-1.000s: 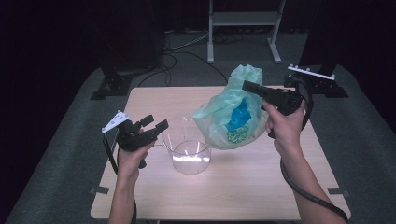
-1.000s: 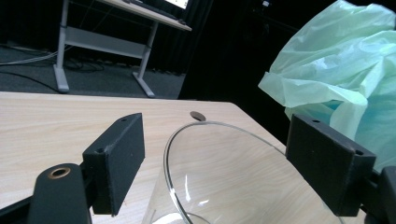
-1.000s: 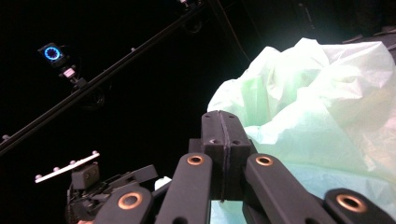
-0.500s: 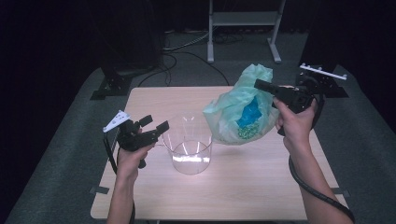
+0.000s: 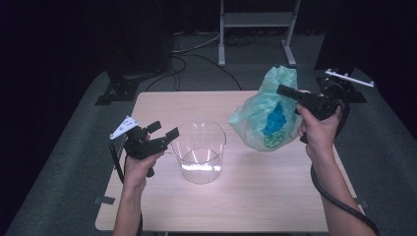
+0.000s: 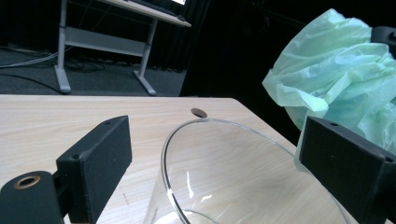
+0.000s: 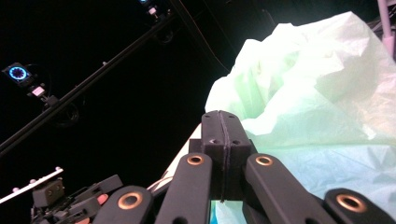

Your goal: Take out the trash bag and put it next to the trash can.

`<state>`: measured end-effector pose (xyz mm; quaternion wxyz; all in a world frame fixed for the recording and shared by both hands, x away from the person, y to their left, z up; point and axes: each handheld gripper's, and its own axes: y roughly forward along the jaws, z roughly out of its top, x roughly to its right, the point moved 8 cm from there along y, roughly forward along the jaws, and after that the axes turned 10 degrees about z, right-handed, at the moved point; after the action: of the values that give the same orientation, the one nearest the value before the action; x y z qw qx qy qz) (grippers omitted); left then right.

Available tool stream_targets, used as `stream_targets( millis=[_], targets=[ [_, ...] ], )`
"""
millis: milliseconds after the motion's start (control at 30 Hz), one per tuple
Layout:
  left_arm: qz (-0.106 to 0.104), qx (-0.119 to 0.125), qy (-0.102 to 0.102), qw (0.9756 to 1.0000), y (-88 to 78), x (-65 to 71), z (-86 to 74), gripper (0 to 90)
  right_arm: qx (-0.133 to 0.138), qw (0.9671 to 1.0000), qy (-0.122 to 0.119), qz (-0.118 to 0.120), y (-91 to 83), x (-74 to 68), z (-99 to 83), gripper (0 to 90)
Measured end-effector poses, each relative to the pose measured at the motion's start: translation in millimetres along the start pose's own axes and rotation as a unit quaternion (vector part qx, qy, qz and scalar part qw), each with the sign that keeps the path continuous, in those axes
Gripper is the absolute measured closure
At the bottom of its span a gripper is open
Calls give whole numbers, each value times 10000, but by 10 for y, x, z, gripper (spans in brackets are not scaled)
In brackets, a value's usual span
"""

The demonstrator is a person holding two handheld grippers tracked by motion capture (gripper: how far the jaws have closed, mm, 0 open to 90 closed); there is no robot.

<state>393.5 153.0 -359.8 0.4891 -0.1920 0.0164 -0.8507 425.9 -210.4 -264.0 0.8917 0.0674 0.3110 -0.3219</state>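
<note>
Right tongs (image 5: 285, 91) are clamped on the green bag (image 5: 265, 115), holding it up over the tabletop (image 5: 236, 206). Left tongs (image 5: 166, 133) have just been opening, spread either side of the clear beaker's (image 5: 199, 150) rim, nothing pinched.

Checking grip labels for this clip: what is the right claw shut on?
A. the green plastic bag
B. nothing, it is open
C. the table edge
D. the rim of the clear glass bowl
A: the right claw is pinched shut on the upper part of the green plastic bag, away from the glass bowl.
</note>
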Motion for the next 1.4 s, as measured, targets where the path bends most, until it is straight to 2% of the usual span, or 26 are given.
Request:
stream_targets(
  millis=[233,433,800,1400],
  targets=[
    [-2,-10,9,10000,-2,6,-8,82,-22,9999,101,-82,-7,107,-42,900],
    [-8,-69,7,10000,19,17,-32,82,-68,9997,188,-105,23,214,-122,900],
    [-21,-32,31,10000,1,40,-18,82,-187,9990,350,-219,112,412,-295,900],
    [-27,1,22,10000,-18,47,-1,82,-575,9956,661,-337,408,724,-684,900]
  ],
)
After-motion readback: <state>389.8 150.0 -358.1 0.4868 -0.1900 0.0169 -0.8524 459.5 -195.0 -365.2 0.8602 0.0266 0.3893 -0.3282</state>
